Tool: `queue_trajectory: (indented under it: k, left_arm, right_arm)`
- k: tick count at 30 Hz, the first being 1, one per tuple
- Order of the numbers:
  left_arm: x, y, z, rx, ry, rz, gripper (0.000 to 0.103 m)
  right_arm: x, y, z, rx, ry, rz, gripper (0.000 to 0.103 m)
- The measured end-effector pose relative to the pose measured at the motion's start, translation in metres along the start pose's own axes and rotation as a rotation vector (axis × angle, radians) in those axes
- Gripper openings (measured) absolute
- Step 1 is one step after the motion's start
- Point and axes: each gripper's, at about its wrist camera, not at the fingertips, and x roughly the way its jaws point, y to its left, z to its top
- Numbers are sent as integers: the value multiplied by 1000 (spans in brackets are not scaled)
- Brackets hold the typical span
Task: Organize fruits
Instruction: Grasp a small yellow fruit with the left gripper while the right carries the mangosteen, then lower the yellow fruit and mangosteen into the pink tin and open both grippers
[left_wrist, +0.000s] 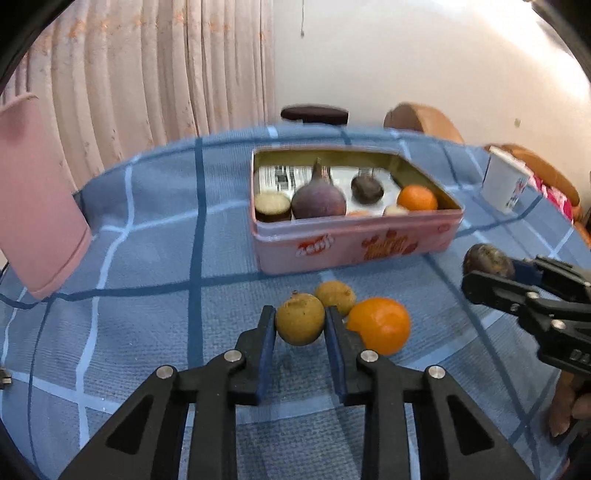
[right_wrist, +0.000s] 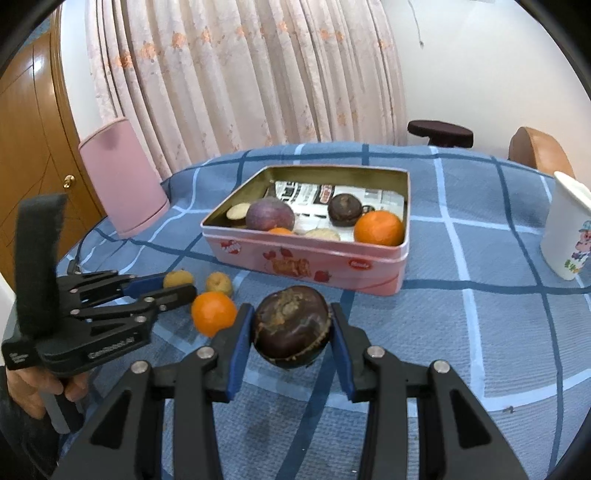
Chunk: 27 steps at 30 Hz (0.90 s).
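A pink tin (left_wrist: 354, 247) (right_wrist: 314, 266) stands on the blue checked tablecloth and holds a purple fruit (left_wrist: 318, 201), a dark fruit (left_wrist: 366, 189), an orange (left_wrist: 417, 198) and cut pieces. My left gripper (left_wrist: 300, 325) is shut on a yellow-brown longan (left_wrist: 300, 322), just above the cloth; it also shows in the right wrist view (right_wrist: 173, 286). A second longan (left_wrist: 335, 293) and an orange (left_wrist: 380, 325) lie beside it. My right gripper (right_wrist: 291, 328) is shut on a dark brown mangosteen (right_wrist: 291, 326), also seen in the left wrist view (left_wrist: 487, 262).
A pink cylinder (left_wrist: 37, 206) stands at the left of the table. A white cup (right_wrist: 569, 236) stands at the right. Chairs (right_wrist: 539, 151) and a curtain are behind the table.
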Motion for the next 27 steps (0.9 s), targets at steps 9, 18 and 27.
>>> queue_trajectory:
  k: [9,18,27]
  left_arm:
    - [-29,6,6,-76,-163,-5,28]
    - [-42,0,28,-75,-259,-12,28]
    - [-27,1,65,-101,-295,-35,28]
  right_arm:
    - [-13,-2,4,5,-68,-32,43]
    - [-22,-1,25,-14,-116,-51,43]
    - [-11,-9,73,21,-173,-92,43]
